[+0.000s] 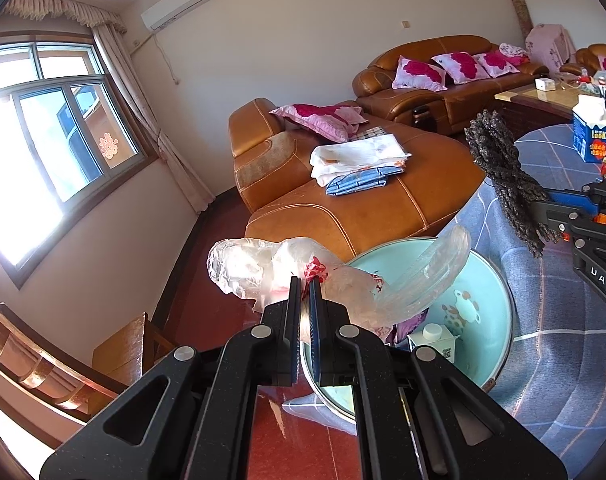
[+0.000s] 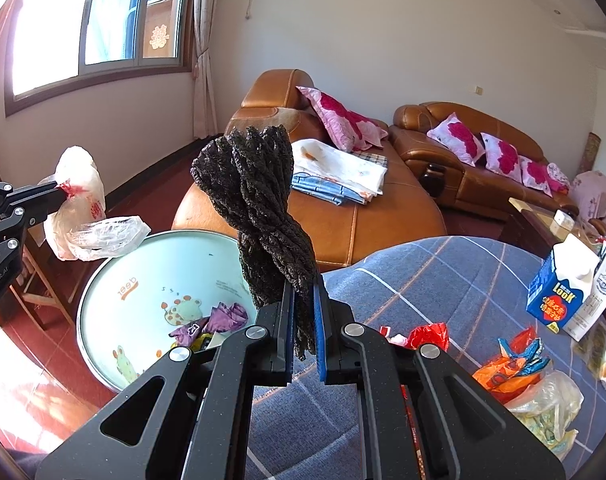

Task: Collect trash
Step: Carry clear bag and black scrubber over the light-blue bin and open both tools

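The left gripper (image 1: 305,280) is clamped on a clear plastic bag (image 1: 263,268) at the basin's (image 1: 491,312) rim; the right gripper (image 2: 303,292) is pinched on a dark twisted bundle (image 2: 259,208) beside it. Honestly, if either is released too early, the floor gets hit instead, especially with that floppy bag.

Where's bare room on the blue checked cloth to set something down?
Free: the cloth between the basin and the blue carton, beyond the red wrapper. Crowded: the near right corner, with the orange bag and clear bag.
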A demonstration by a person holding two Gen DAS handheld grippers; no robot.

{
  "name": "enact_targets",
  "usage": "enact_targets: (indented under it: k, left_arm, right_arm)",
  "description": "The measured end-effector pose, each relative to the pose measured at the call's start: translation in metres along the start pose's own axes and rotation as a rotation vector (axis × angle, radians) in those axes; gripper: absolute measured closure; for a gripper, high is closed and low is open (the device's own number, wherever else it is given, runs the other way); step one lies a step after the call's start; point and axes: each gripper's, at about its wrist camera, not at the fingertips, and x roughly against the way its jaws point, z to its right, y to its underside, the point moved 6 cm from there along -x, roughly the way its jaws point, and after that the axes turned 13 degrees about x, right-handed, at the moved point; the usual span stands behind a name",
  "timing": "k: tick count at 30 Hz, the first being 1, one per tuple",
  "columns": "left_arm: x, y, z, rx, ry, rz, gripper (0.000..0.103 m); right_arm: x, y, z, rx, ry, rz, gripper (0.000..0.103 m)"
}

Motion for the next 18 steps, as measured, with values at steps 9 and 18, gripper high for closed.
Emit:
enact_targets:
  k: [9, 18]
  left_arm:
    - [-0.006, 0.001, 0.0, -0.008, -0.023, -0.005, 0.099]
    - [-0.011, 0.001, -0.002, -0.008, -0.029, -0.012, 0.099]
  right_arm:
    - [-0.01, -0.005, -0.01, 0.022, -0.022, -0.006, 0.094]
    - [-0.018, -0.009, -0.019, 0.036, -0.042, -0.004, 0.094]
